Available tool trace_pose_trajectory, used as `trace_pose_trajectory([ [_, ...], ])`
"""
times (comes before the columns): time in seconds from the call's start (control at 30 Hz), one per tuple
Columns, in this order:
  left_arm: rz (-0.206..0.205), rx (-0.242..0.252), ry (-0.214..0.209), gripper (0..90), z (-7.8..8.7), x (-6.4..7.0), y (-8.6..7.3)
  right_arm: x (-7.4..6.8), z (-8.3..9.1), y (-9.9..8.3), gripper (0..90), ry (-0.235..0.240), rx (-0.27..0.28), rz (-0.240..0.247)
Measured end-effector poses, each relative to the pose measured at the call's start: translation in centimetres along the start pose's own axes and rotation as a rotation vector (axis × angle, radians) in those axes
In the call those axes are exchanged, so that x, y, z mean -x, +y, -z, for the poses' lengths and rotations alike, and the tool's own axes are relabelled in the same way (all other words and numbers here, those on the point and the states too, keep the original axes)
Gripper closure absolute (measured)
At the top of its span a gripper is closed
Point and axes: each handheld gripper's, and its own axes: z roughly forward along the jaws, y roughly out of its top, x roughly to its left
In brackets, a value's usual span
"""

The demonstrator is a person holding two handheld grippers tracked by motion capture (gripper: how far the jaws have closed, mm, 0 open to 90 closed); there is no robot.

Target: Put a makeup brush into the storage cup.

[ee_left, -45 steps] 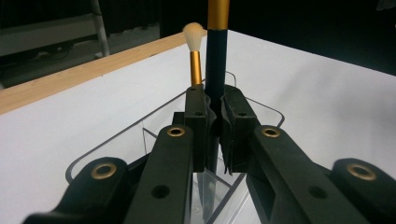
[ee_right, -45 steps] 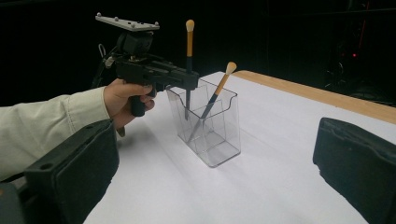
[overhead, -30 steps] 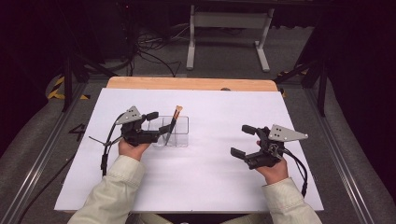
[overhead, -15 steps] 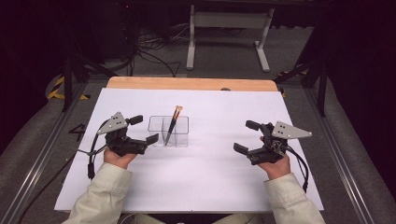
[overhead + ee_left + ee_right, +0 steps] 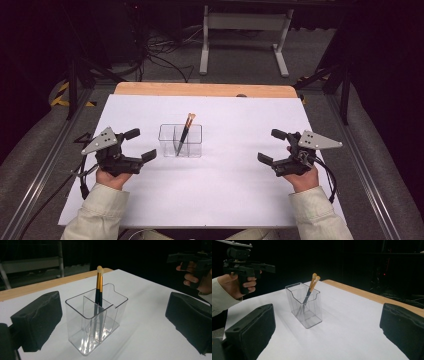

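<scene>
A clear acrylic organizer [image 5: 194, 148] with inner dividers stands on the white table top [image 5: 220, 190]. Two makeup brushes [image 5: 186, 129] with black handles, gold ferrules and pale tips lean in it, heads up. My left gripper [image 5: 141, 144] is held open a short way left of the organizer, touching nothing. My right gripper [image 5: 270, 146] is open too, well off to the right. In the left gripper view the organizer [image 5: 75, 322] and brushes [image 5: 99, 282] sit between my black pads [image 5: 37, 320]. The right gripper view shows the organizer [image 5: 312, 312], the brushes [image 5: 313, 281] and the other gripper [image 5: 244, 263].
A wooden strip [image 5: 200, 89] runs along the table's far edge. Beyond it stand a metal frame [image 5: 240, 35] and floor cables [image 5: 160, 55]. Grey rails [image 5: 45, 160] flank the table on both sides.
My left gripper has drawn back from the organizer to the left and toward the person, leaving the brushes standing inside. My right gripper has drifted slightly right.
</scene>
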Motion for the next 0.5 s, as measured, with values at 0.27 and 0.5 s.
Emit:
trace_pose_trajectory([
  [0.27, -0.014, -0.01, -0.004, 1.4, 1.0, 0.2, -0.5, 0.3, 0.6, -0.3, 0.7, -0.02, -0.003, -0.003],
  [0.5, -0.017, -0.003, -0.003, 1.4, 2.0, -0.1, -1.5, 0.5, 1.0, -0.7, 0.6, -0.036, -0.012, -0.004],
])
